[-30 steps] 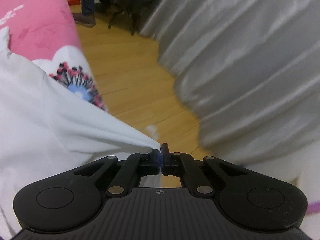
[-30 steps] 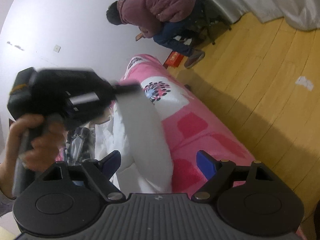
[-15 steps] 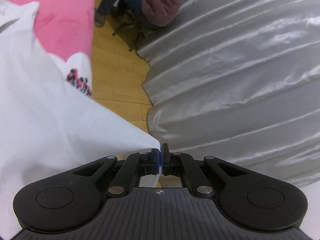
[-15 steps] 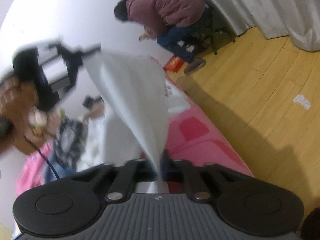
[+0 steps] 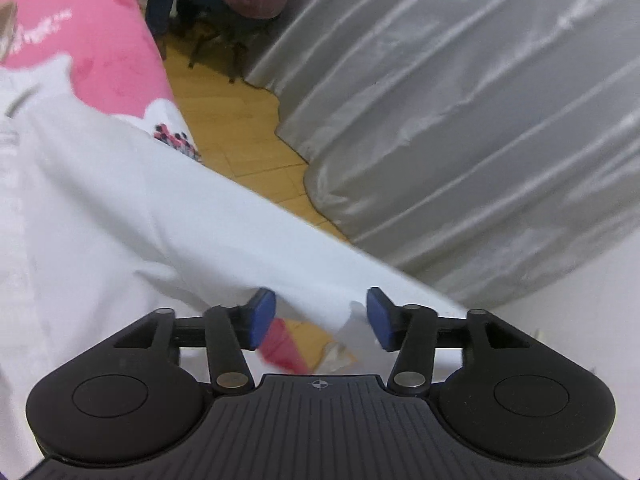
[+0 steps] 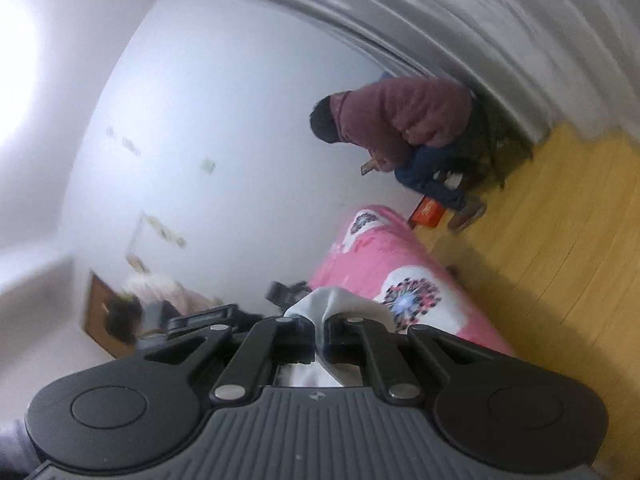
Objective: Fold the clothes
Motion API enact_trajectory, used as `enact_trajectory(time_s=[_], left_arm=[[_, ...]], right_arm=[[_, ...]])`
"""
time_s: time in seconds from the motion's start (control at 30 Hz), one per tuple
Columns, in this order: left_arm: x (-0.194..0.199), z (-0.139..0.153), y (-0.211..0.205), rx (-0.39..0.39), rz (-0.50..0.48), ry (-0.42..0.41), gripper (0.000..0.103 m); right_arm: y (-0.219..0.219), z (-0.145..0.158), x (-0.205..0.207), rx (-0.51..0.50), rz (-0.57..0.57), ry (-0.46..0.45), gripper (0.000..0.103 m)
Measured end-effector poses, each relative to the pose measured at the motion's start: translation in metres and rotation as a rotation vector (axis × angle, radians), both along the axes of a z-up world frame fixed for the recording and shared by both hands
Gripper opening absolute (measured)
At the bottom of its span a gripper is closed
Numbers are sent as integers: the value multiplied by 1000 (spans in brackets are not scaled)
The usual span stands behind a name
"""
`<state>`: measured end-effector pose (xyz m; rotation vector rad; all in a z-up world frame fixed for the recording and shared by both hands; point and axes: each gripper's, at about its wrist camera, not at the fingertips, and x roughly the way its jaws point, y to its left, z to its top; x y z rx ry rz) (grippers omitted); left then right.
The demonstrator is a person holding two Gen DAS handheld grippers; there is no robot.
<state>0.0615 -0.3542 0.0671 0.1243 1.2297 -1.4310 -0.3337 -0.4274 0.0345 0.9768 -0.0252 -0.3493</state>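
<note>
Left gripper (image 5: 321, 317): jaws just been opening, now spread about half way. Blue pads (image 5: 262, 318) not pressing anything. White garment (image 5: 132, 216) passes across between them, edge hanging loose near right pad, rest spread over pink bedcover (image 5: 100, 44).

Right gripper (image 6: 320, 338): jaws pressed together, pinching fold of white garment (image 6: 334, 300); cloth bunches up above fingertips, pink bedcover (image 6: 384, 248) behind it.
</note>
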Motion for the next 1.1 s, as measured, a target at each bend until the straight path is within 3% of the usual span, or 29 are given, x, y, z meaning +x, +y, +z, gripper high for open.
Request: enact_trajectory(time_s=[0.1,0.23,0.3,0.37,0.43,0.57,0.67,0.77,0.9,1.0,1.1], left_arm=[[1,8,27,-2,13,1,55],[22,0,84,-31,227,228,55],[28,-9,115,-68,307,261,55],[34,-22,142,-67,376,262,55],[42,-41,166,-31,441,295,55],[53,-65,205,37,523,303,55],[49,-72,223,96,487,241,55],[44,-81,236,122,430,195,55],[32,-85,240,76,335,171,55],[18,-85,234,41,242,168,55],[4,-93,232,70,230,185,55]], right_arm=[[15,25,11,-19,62,59,5],[48,45,45,3,239,137,5],[67,47,69,30,332,197,9],[90,39,97,55,429,298,22],[115,27,120,76,510,388,64],[170,-3,152,74,642,522,73],[193,-24,149,158,705,546,79],[199,-38,141,237,722,565,87],[190,-28,118,221,690,587,89],[176,-6,99,60,567,615,93],[168,5,88,-244,309,695,93]])
